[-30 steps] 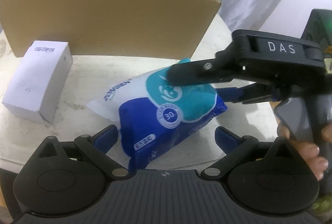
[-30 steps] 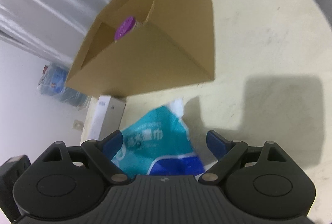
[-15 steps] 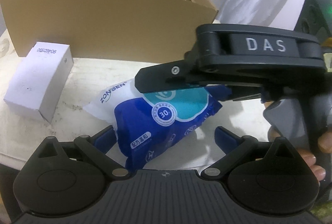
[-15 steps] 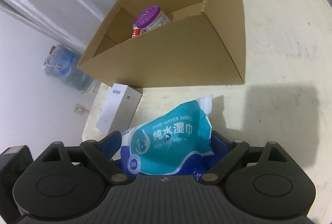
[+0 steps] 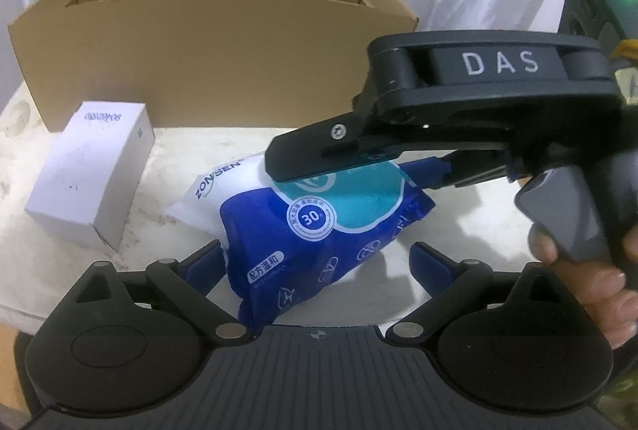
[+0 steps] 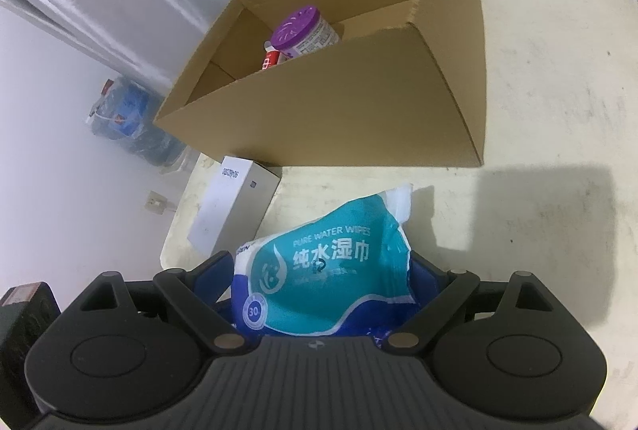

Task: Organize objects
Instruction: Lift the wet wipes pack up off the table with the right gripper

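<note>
The right gripper (image 6: 321, 270) is squeezing the blue-and-teal plastic wipes pack (image 6: 331, 270); the left gripper (image 5: 315, 258) is closing loosely around its end, near the worktop (image 5: 24, 262) edge.

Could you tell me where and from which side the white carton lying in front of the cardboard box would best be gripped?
Probably across its two long side faces, coming from above. The white carton lies flat on the table with its broad face up, and its narrow width looks well within the jaws' spread. Its side towards the wipes pack stands clear, so fingers should fit.
</note>
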Tool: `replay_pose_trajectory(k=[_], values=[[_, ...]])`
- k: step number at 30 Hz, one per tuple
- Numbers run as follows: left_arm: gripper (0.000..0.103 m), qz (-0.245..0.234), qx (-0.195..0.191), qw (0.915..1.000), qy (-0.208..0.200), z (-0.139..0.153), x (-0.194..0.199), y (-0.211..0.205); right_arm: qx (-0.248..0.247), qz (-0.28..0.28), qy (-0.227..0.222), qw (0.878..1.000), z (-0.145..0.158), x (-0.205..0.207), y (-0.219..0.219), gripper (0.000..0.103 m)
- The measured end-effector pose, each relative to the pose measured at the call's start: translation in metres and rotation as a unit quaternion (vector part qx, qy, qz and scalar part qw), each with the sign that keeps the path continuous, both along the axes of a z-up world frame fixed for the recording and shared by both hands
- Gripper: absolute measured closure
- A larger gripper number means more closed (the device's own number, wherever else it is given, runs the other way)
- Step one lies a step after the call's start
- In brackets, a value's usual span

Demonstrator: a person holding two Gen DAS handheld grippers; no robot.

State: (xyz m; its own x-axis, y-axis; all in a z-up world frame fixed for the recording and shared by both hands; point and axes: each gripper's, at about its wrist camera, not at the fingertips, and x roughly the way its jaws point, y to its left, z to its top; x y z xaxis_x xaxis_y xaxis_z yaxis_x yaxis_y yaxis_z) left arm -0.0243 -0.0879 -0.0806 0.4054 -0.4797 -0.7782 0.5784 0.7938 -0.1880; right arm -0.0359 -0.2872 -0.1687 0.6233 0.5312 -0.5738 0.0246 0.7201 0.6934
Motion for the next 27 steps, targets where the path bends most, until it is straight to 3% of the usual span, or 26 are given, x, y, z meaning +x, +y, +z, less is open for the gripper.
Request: replay_pose_trajectory(k=[7, 13, 27], values=[[0.020, -0.005, 0.010, 0.9997, -0.020, 0.002, -0.004, 0.004, 0.018, -0.016, 0.009, 1.000, -0.007, -0.013, -0.009, 0.018], [0.022, -0.008, 0.006, 0.9998, -0.017, 0.001, -0.002, 0.006, 0.023, -0.030, 0.008, 0.999, -0.007, -0.020, -0.016, 0.029], [0.022, -0.008, 0.011, 0.9997, -0.018, 0.002, -0.006, 0.005, 0.007, -0.031, 0.009, 0.999, -0.004, -0.018, -0.009, 0.030]])
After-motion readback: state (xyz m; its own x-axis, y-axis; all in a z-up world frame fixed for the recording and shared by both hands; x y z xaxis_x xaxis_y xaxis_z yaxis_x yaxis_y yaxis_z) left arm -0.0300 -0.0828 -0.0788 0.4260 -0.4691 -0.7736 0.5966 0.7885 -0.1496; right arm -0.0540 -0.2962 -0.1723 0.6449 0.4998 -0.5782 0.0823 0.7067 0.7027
